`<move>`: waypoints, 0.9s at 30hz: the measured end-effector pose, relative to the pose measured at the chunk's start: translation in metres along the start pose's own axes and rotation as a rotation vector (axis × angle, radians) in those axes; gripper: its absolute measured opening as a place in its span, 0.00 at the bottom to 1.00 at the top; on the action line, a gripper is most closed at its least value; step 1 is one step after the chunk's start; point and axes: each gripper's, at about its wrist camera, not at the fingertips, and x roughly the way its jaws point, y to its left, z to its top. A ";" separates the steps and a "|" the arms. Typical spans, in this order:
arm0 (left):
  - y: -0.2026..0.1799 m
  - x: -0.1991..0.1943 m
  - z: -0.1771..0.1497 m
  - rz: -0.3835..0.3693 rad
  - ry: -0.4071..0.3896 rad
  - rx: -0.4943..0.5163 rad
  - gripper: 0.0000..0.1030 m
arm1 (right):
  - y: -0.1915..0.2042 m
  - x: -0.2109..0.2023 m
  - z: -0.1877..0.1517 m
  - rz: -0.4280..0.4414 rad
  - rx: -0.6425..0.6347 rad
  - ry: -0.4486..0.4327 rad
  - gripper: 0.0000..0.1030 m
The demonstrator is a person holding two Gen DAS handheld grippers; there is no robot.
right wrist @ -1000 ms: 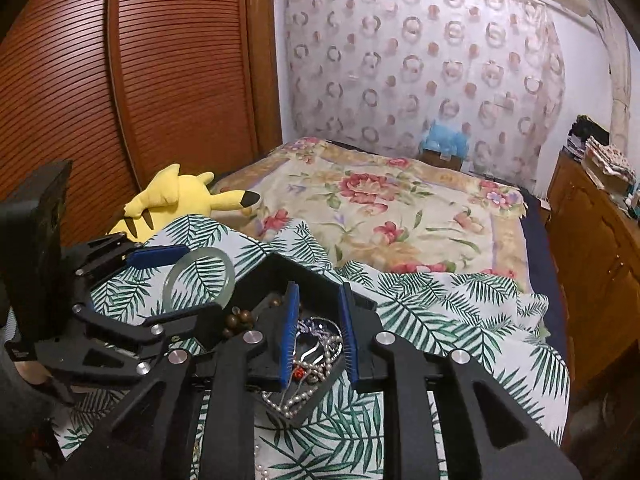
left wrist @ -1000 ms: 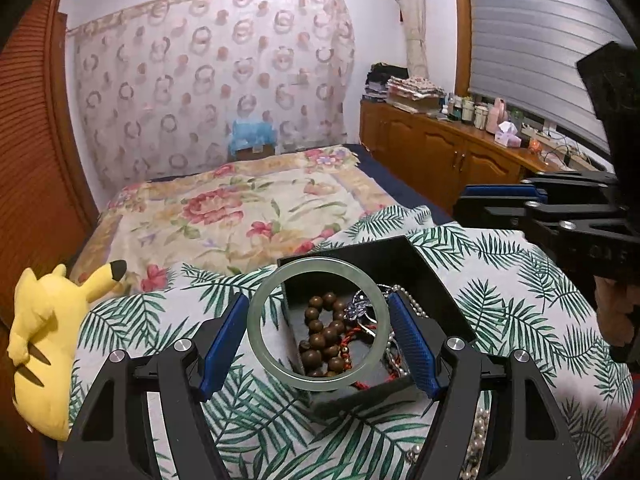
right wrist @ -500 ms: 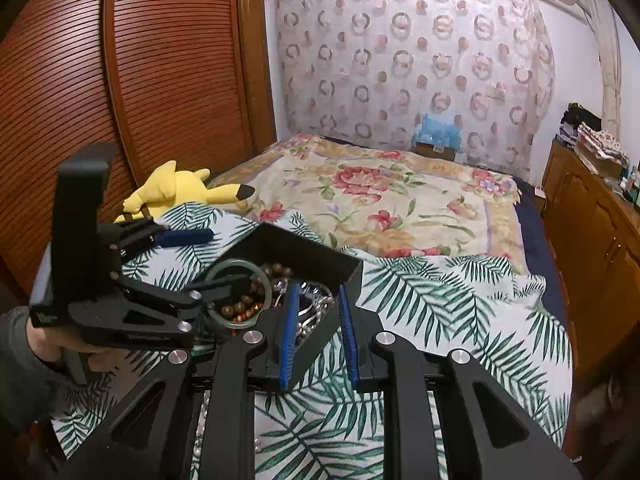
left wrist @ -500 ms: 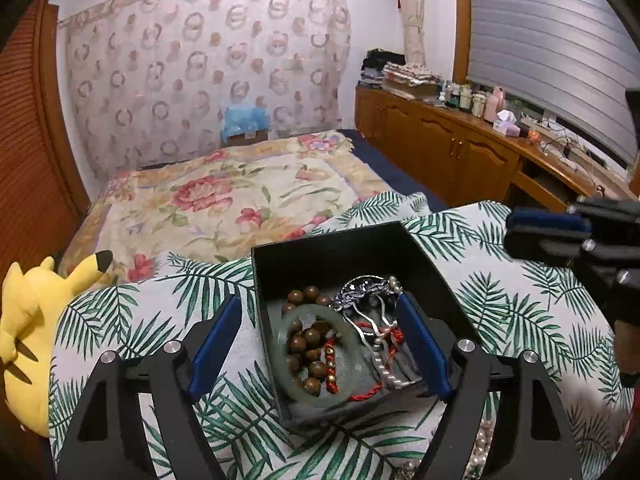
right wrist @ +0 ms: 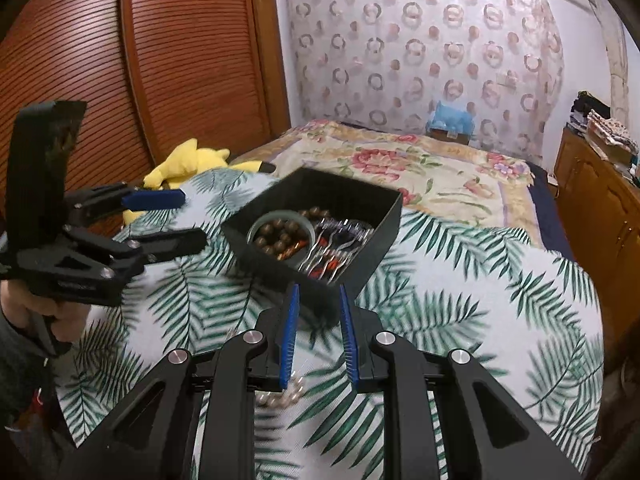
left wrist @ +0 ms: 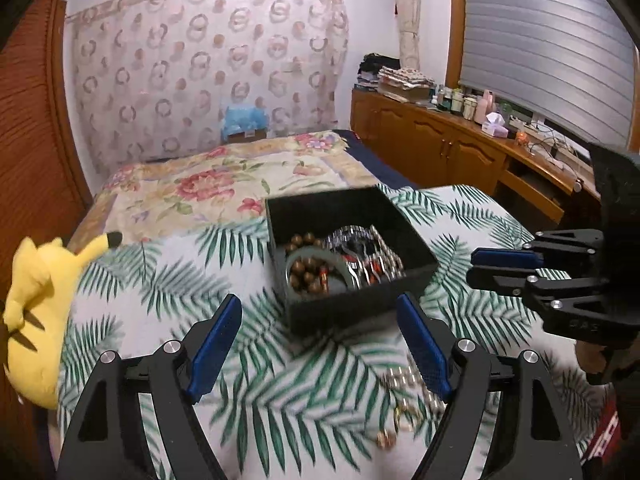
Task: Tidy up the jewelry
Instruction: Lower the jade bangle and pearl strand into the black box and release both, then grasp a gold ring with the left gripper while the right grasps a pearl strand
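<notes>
1. Blue-padded fingers of the left claw (left wrist: 320,344) fill the bottom of the left wrist view, spread wide with nothing between them, over the palm-leaf cloth (left wrist: 168,300).
2. Narrow gap on the right claw (right wrist: 318,332), low centre of its own view: the pads sit close together but grip nothing.
3. Pearl beads (right wrist: 282,398) lie loose on the cloth just under the right claw, and blurred beads (left wrist: 404,400) show at lower right in the left view.
4. Beyond both claws, mid-frame, sits the black box (left wrist: 344,308), open-topped.
5. Inside it, a pale green bangle (right wrist: 280,226) lies around brown wooden beads (right wrist: 276,240), with silver chains and red bits (right wrist: 332,256) to their right.
6. At far left of the right view, a hand (right wrist: 44,312) holds the left claw's grip.
7. Further back, a yellow plush toy (left wrist: 32,312) rests at the cloth's left edge, then the flowered bedspread (left wrist: 224,184).
</notes>
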 end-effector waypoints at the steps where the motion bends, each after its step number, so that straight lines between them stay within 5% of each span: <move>1: 0.001 -0.002 -0.004 -0.007 0.006 -0.005 0.74 | 0.003 0.001 -0.003 -0.006 -0.006 0.007 0.22; 16: 0.014 -0.010 -0.059 -0.013 0.065 -0.076 0.74 | 0.038 0.017 -0.032 0.053 -0.046 0.108 0.27; 27: 0.010 -0.012 -0.069 -0.033 0.082 -0.078 0.74 | 0.045 0.037 -0.034 0.035 -0.082 0.169 0.27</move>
